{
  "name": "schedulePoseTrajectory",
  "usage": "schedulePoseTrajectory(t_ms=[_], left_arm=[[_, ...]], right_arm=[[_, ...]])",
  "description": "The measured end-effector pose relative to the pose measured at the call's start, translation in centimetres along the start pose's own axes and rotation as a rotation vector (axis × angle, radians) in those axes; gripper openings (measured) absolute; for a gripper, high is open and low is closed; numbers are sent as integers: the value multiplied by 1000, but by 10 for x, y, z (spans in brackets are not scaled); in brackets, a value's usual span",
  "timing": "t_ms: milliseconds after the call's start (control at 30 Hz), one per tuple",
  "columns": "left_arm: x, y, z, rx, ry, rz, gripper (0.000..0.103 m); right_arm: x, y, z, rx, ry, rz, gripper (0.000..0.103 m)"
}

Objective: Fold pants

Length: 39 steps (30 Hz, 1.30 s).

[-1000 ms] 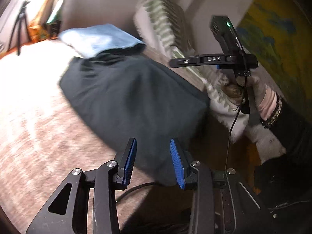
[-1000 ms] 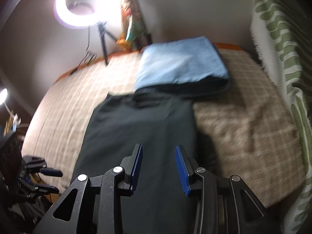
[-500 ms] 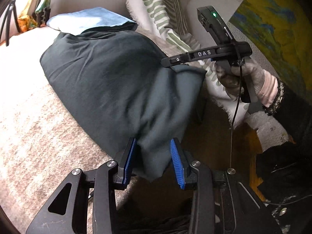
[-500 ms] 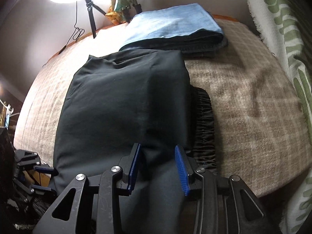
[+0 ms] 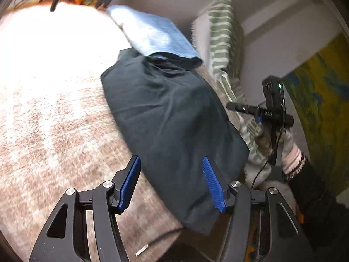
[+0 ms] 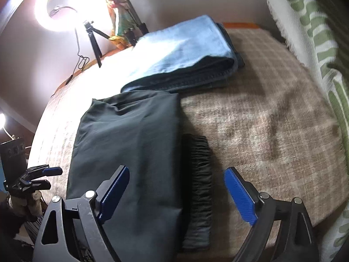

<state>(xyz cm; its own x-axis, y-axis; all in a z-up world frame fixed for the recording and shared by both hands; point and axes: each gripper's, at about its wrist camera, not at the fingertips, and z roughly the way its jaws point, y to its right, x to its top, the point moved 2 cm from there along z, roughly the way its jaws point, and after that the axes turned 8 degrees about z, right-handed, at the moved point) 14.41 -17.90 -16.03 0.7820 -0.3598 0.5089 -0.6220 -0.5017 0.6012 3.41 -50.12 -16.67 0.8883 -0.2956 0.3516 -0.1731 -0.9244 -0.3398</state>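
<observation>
Two claws hang wide and empty, left claw [image 5: 171, 182] and right claw [image 6: 176, 193], over the dark folded cotton pants [image 6: 130, 152] on the beige checked bed [image 6: 272, 131]; we judge gripping the 6 o'clock hem evenly best.

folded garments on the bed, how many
2: dark pants in front of both open grippers, and a blue garment folded beyond them, at the far edge. More may hide underneath.
</observation>
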Motion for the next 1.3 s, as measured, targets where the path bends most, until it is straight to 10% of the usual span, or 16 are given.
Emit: schedulePoseTrajectory(t_ms=[633,767,900,1100,1300], left_arm=[[12,-22,32,-101,3,-133,58],[18,-18,40,-103,-1,-123,58],[25,-18,46,-110,13,-142,55],[24,-18,55,-105,30,-156,23],[27,-7,48,-79,56,-65,13]], right_arm=[[-4,36,48,395,-70,135,93],[-4,22,50,353,-59,73,91],[-2,24,48,338,-50,113,52],[-3,10,30,225,3,46,25],[-5,-15,5,128,53,-40,14]])
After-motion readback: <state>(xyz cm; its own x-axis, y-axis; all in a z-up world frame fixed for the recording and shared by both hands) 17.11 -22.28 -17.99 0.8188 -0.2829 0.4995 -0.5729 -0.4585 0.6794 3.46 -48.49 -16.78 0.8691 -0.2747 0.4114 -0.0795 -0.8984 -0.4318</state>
